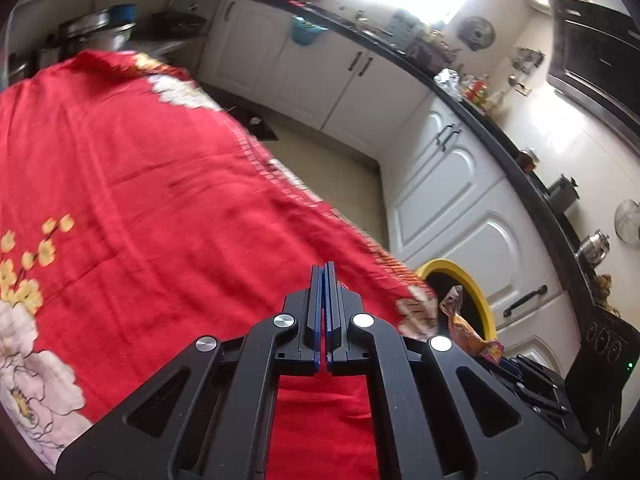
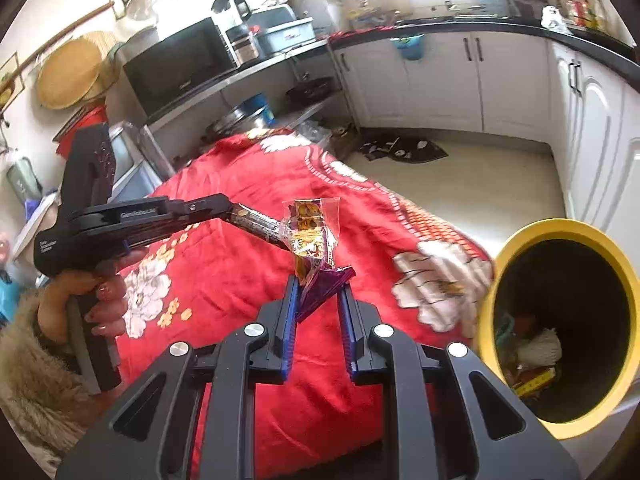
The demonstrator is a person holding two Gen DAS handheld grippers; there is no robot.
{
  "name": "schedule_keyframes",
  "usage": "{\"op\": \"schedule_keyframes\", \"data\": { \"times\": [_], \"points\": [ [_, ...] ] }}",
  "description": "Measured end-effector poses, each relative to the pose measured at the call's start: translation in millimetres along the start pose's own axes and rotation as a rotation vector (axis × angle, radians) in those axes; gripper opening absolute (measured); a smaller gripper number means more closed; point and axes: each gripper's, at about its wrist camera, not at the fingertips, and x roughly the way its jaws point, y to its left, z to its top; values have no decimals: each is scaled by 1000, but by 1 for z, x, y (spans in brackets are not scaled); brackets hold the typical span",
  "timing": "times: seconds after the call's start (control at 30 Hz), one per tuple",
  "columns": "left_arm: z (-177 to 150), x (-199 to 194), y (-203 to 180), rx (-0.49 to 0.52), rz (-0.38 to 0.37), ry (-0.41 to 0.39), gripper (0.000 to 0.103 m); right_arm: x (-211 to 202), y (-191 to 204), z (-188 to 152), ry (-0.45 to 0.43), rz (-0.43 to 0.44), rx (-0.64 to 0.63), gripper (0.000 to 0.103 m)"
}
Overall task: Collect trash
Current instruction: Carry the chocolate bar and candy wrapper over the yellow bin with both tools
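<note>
In the right wrist view my right gripper holds a crumpled purple and orange snack wrapper between its blue pads, above the red flowered cloth. The jaws stand fairly wide with the wrapper wedged against the left pad. The yellow-rimmed bin stands to the right, with trash inside. My left gripper reaches in from the left, its tips by the wrapper's top. In the left wrist view my left gripper is shut with nothing visible between its pads, over the cloth. The wrapper and bin show at the right.
White kitchen cabinets under a dark counter run along the back and right. A microwave and pots sit on a shelf behind the table. A dark mat lies on the floor.
</note>
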Motion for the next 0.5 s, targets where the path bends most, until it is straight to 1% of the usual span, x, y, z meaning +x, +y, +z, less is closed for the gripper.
{"op": "schedule_keyframes", "data": {
  "times": [0.23,0.5],
  "points": [
    [6,10,-49,71,-51,-4,0,-23,-28,1,-50,-48,52,19],
    [9,26,-95,142,-89,2,0,-51,-61,1,-100,-100,109,19]
  ]
}}
